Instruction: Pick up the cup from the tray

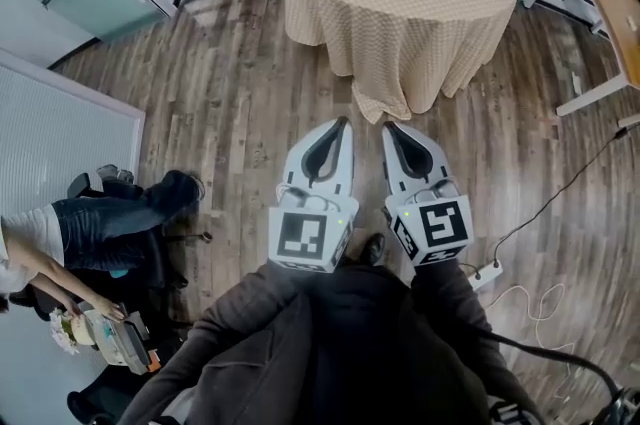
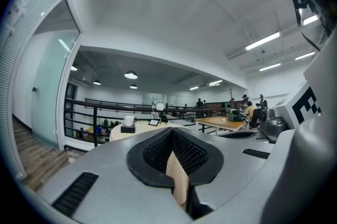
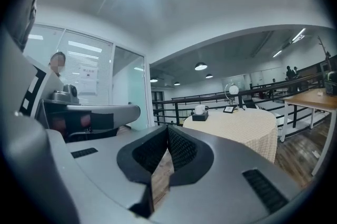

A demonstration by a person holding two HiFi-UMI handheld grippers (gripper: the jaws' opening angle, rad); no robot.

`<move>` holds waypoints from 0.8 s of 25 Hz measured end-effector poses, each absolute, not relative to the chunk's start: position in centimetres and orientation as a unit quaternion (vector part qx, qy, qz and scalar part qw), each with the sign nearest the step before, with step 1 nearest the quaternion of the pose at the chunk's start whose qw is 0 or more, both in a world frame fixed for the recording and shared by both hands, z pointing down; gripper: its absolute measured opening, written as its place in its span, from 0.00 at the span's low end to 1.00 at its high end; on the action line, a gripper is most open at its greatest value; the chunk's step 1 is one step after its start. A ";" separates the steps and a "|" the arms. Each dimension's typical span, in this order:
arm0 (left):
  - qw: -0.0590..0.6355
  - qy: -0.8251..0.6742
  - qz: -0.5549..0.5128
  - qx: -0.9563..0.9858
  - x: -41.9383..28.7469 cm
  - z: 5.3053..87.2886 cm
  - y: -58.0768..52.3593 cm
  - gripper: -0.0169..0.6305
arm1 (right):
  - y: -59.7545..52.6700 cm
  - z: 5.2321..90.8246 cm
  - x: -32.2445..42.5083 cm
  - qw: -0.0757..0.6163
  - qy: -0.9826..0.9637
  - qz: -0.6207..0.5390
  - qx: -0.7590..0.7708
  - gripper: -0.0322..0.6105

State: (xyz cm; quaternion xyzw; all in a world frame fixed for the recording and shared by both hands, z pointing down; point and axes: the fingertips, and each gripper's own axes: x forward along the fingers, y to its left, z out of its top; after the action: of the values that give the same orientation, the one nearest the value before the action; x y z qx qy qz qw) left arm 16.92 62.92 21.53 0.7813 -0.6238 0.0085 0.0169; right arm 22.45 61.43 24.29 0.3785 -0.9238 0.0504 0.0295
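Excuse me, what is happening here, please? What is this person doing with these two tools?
A person stands on a wooden floor with a tool in each hand. The left claw and the right claw are both shut and empty, and point toward a round table covered with a beige cloth. A white cup sits on a dark tray at the table's far side. Nothing is picked up yet; both claws are short of the table.

You see the white cup (image 3: 199, 109) standing upright on a small dark tray (image 3: 200, 117). That tray sits near the edge of the round, beige-clothed table (image 3: 237, 125).
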 end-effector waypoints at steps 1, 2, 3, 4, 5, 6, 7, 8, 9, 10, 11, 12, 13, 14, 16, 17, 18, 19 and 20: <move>0.017 -0.622 0.011 0.783 16.5 21.5 62.2 0.03 | 60.7 24.4 22.0 0.034 -0.923 0.052 0.381 0.06; 0.017 -0.619 0.014 0.785 15.9 21.6 61.5 0.03 | 59.9 24.4 21.4 0.039 -0.921 0.053 0.383 0.06; 0.018 -0.617 0.017 0.786 15.3 21.7 60.7 0.03 | 59.1 24.5 20.8 0.042 -0.921 0.055 0.385 0.06; 0.020 -0.616 0.018 0.787 14.7 21.8 59.9 0.03 | 58.2 24.4 20.2 0.044 -0.920 0.055 0.386 0.06; 0.021 -0.615 0.016 0.788 14.1 21.8 59.1 0.03 | 57.4 24.4 19.5 0.045 -0.920 0.054 0.386 0.06; 0.021 -0.614 0.014 0.789 13.5 21.8 58.3 0.03 | 56.6 24.2 18.8 0.046 -0.921 0.051 0.385 0.06; 0.021 -0.614 0.008 0.789 12.8 21.6 57.5 0.03 | 55.8 24.1 18.0 0.047 -0.921 0.047 0.383 0.06; 0.019 -0.615 -0.001 0.788 12.2 21.2 56.7 0.03 | 55.0 23.9 17.3 0.049 -0.922 0.043 0.383 0.06; 0.017 -0.617 -0.013 0.787 11.4 20.8 55.9 0.03 | 54.2 23.7 16.5 0.051 -0.922 0.039 0.383 0.06; 0.014 -0.617 -0.022 0.786 10.7 20.3 55.1 0.03 | 53.4 23.5 15.7 0.053 -0.921 0.035 0.384 0.06; 0.012 -0.617 -0.026 0.786 10.0 20.0 54.4 0.03 | 52.7 23.2 14.9 0.054 -0.921 0.031 0.384 0.06; 0.009 -0.615 -0.024 0.788 9.3 19.8 53.8 0.03 | 52.0 23.0 14.2 0.054 -0.921 0.028 0.385 0.06; 0.007 -0.613 -0.019 0.790 8.6 19.8 53.2 0.03 | 51.4 22.8 13.5 0.055 -0.921 0.025 0.385 0.06; 0.005 -0.610 -0.015 0.792 7.9 19.8 52.6 0.03 | 50.7 22.6 12.8 0.055 -0.921 0.023 0.386 0.06; 0.003 -0.608 -0.015 0.794 6.7 19.6 51.3 0.03 | 49.4 22.3 11.5 0.055 -0.921 0.021 0.386 0.06; 0.003 -0.607 -0.017 0.794 6.2 19.5 50.7 0.03 | 48.8 22.2 10.8 0.054 -0.921 0.020 0.386 0.06; 0.003 -0.607 -0.018 0.795 5.6 19.4 50.2 0.03 | 48.3 22.0 10.3 0.053 -0.921 0.019 0.386 0.06; 0.003 -0.606 -0.020 0.796 5.2 19.3 49.8 0.03 | 47.9 21.7 9.7 0.051 -0.921 0.017 0.387 0.06; 0.004 -0.604 -0.022 0.796 4.7 19.2 49.6 0.03 | 47.7 21.5 9.2 0.049 -0.920 0.016 0.388 0.06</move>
State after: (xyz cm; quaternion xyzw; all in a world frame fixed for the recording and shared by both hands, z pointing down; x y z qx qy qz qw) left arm 4.73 49.55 19.17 0.7964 -0.6044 -0.0220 0.0037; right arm 9.22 47.69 21.52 0.3884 -0.9201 0.0158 0.0493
